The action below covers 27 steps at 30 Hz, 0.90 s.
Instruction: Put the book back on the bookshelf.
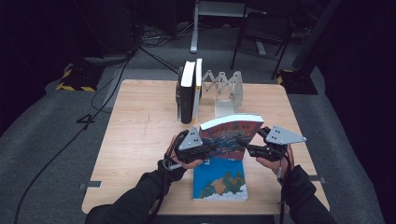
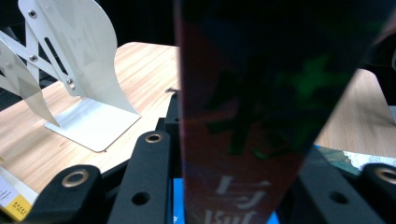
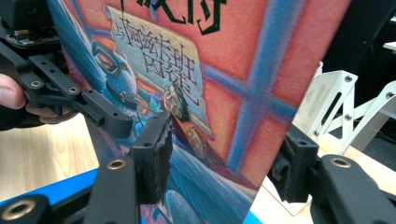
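judging from the table, the shelving looks partly done: 2 books (image 1: 190,88) already stand upright against the left end of the white folding bookend (image 1: 224,91); 1 red-covered book (image 1: 231,135) is lifted upright between both grippers; 1 blue book (image 1: 220,179) lies flat on the wooden table (image 1: 140,140) just below it, untouched; what is left, i think, is carrying the red-covered book back to the rack, then the blue one; the left gripper (image 1: 212,148) is clamped on the book's left edge, the spine rising between its black jaws in the left gripper view; the right gripper (image 1: 243,144) has its jaws straddling the right edge, yet in the right gripper view the left pad (image 3: 161,158) touches the cover while the other pad seems to stand just off it, so that grip looks loosened; the book sits above the blue book, well in front of the rack.
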### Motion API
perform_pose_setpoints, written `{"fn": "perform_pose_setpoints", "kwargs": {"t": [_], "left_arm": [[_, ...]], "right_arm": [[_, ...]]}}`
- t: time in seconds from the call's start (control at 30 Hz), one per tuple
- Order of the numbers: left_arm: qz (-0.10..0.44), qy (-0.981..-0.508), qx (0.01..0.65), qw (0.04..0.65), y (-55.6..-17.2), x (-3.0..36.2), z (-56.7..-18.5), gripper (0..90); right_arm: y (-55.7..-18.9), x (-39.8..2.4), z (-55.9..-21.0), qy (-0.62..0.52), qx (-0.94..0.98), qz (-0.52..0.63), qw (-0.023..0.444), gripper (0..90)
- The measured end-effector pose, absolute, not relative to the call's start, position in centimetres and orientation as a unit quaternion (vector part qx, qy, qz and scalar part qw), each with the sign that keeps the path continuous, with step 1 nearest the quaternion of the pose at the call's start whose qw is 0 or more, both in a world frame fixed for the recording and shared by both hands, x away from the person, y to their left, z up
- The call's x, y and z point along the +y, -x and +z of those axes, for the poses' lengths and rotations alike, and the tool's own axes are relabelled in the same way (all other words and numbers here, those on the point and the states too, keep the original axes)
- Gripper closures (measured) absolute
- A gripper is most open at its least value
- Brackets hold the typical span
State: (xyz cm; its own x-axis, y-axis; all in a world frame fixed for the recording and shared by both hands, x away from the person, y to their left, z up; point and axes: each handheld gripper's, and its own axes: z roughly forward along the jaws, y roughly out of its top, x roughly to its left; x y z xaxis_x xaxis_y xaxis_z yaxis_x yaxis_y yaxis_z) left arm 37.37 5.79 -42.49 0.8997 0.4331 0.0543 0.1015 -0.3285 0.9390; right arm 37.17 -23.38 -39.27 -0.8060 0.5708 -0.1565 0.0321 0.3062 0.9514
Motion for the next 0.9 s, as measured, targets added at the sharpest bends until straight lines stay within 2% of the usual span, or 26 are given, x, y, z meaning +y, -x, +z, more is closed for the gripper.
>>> {"fn": "perform_pose_setpoints", "kwargs": {"t": [0.2, 0.43, 0.9], "left_arm": [[0.166, -0.806, 0.157, 0.546, -37.2, 5.6, -42.3, 73.8], [0.186, -0.798, 0.186, 0.543, -37.9, 6.1, -42.1, 74.0], [0.256, -0.769, 0.239, 0.535, -42.2, 6.9, -41.1, 74.3]], "right_arm": [[-36.9, -23.8, -39.6, -0.213, 0.774, 0.542, 0.248, 37.1], [-36.1, -26.1, -41.0, -0.241, 0.786, 0.515, 0.244, 36.8], [-35.7, -27.0, -42.4, -0.241, 0.805, 0.491, 0.231, 37.3]]}}
